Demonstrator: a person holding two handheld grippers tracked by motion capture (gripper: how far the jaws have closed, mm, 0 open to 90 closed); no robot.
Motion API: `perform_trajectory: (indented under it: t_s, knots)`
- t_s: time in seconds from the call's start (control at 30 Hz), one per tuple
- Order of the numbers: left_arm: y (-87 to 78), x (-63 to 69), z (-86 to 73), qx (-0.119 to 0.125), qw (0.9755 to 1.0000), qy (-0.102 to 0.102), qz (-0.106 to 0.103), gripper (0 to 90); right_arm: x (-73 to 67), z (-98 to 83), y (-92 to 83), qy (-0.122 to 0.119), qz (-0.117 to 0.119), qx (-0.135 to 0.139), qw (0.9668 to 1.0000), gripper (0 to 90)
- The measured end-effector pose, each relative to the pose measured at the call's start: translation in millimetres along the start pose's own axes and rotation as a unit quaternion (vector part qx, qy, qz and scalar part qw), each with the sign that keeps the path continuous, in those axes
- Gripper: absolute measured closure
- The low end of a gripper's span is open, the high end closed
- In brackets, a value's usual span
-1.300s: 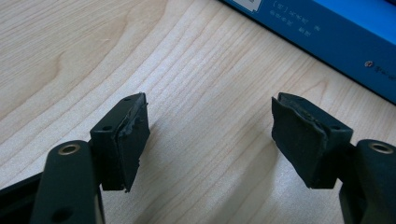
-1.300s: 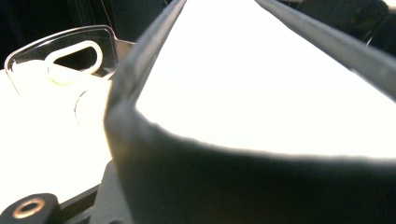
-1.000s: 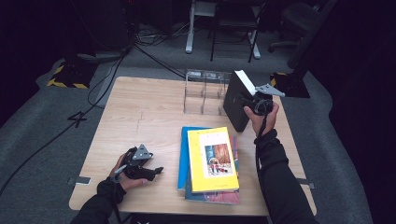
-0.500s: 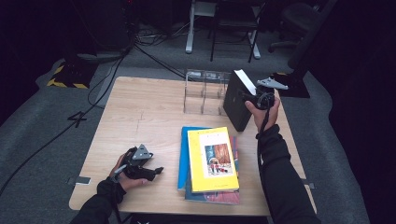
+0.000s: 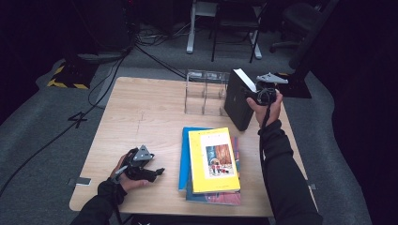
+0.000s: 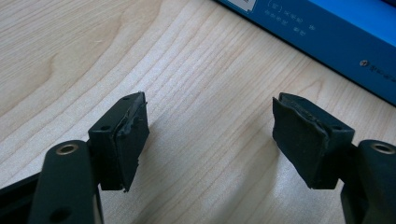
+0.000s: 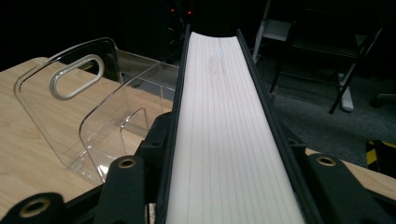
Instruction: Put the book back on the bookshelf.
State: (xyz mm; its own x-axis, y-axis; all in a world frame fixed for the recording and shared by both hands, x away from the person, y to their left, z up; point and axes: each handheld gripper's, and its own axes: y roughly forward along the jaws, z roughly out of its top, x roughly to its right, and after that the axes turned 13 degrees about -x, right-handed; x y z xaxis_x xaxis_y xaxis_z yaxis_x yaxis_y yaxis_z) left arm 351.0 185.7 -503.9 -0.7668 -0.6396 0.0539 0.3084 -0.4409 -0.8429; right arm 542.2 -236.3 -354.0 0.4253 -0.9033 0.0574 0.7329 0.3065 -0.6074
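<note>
Resting on the tabletop, the left tool gapes empty beside stacked books. The clear rack holds nothing. The right tool, jaws just closing, grips a black book upright, its white pages showing, beside the rack.

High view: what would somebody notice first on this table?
The black book standing upright at the far right, clamped in the right gripper beside the clear rack. Next, the yellow book topping a stack near the front edge. The left gripper rests open at the front left.
</note>
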Motion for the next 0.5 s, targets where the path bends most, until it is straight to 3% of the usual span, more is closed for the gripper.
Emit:
perform_trajectory:
  t_s: [0.33,0.5]
  knots:
    - [-0.9,2.4,-1.6,0.002,0.9999,0.010,-0.007,28.6,-9.4,25.0,8.1,0.007,-0.026,0.023,0.9994,53.4]
    - [-1.1,3.4,-2.3,0.005,0.9999,0.010,-0.014,28.7,-6.4,34.5,14.0,0.018,-0.029,0.037,0.9987,53.4]
